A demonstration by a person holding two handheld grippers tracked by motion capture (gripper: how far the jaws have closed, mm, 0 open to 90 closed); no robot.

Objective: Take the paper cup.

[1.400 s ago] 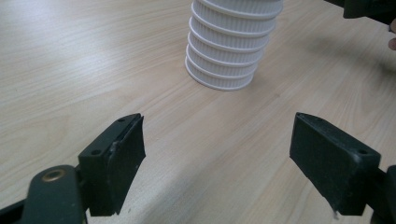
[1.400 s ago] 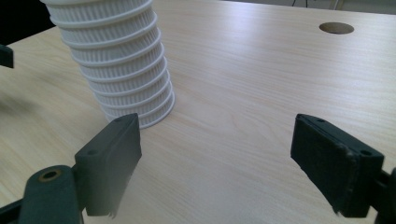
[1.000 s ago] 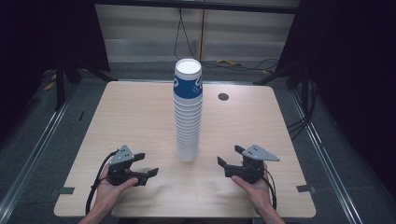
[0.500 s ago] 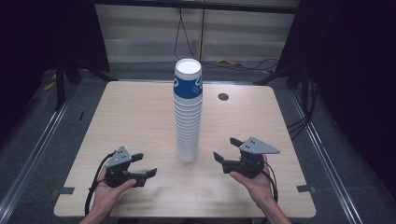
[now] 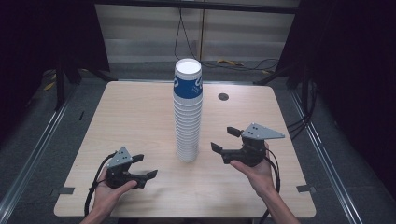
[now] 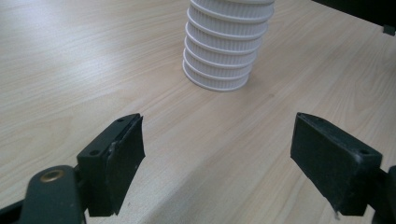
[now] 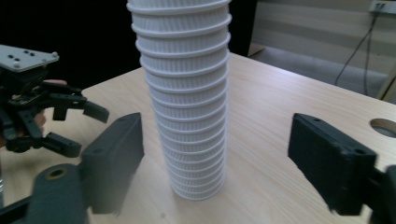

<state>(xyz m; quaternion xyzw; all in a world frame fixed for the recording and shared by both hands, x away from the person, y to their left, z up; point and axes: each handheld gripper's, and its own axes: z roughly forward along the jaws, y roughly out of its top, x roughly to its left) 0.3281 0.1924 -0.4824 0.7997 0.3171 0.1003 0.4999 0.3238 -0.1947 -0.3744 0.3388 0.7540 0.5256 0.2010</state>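
Right of the upright stack of cups [image 5: 188,112], the right gripper [image 5: 229,141] is nearer, its empty fingers just opening toward it; the left gripper [image 5: 144,168] is apart too.

Cup stack [image 6: 228,44]: top cut off by upper edge in left gripper view; same in right gripper view, rims only.
Table hole [image 7: 385,127]: cut by right edge in right gripper view.
Blue print on top cup [image 5: 187,87]: too small to read.
Forearms: cut off at bottom edge, high view.
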